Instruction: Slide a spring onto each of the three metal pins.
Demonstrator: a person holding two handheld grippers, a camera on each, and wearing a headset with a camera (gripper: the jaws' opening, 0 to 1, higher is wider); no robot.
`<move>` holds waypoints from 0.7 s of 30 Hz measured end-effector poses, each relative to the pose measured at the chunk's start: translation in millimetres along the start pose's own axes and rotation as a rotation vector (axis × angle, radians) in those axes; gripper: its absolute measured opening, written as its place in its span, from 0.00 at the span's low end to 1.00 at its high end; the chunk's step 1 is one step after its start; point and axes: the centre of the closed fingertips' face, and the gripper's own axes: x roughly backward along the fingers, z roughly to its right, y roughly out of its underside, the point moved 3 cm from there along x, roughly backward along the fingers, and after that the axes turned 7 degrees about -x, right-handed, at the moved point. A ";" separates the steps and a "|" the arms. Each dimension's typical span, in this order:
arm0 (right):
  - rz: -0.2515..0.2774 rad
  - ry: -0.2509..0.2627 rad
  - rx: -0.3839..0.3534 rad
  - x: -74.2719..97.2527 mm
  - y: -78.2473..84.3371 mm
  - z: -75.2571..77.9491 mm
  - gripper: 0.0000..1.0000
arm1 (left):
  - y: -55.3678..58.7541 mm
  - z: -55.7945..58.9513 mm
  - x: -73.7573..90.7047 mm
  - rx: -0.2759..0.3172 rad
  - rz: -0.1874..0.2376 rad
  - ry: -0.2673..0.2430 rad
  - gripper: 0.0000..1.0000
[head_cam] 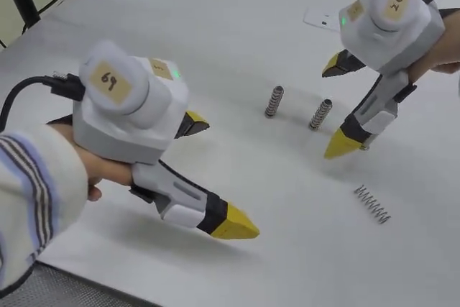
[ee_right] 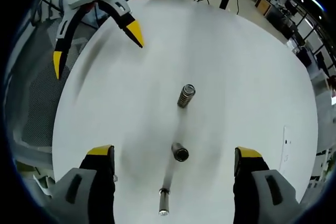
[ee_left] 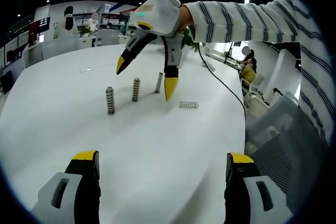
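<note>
left tool (ee_left: 164,157): jaws spread wide, gripping nothing, well apart from the pins.
right tool (ee_left: 145,81): jaws spread, gripping nothing; one yellow tip just beside the bare pin (ee_left: 159,83).
near sprung pin (head_cam: 320,113): upright, ahead of the right tool.
far sprung pin (head_cam: 274,101): upright, beside it.
loose spring (head_cam: 371,203): flat on the tabletop (head_cam: 237,26), near that yellow tip, not touching.

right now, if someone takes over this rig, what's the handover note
Left gripper: open, empty, above the table, away from the pins.
Right gripper: open, empty, over the pins, one jaw tip beside the bare pin.
Done: two pins wear springs, the far spring and the near spring.
Left: the loose spring lies flat on the table near the bare pin; pick it up and slide it on.
</note>
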 end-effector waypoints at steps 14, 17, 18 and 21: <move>0.077 0.053 -0.072 19.7 8.0 -1.5 0.99 | -5.5 6.8 -0.1 -0.008 0.005 0.007 0.98; 0.102 0.070 -0.085 26.8 10.3 -3.2 1.00 | -6.3 6.4 1.5 -0.017 0.000 0.002 0.98; 0.108 0.075 -0.089 28.6 11.1 -3.4 1.00 | -7.0 6.1 1.8 -0.018 0.001 -0.001 0.98; 0.133 0.092 -0.115 35.2 14.2 -4.4 1.00 | -8.6 5.9 3.3 -0.016 0.005 -0.002 0.98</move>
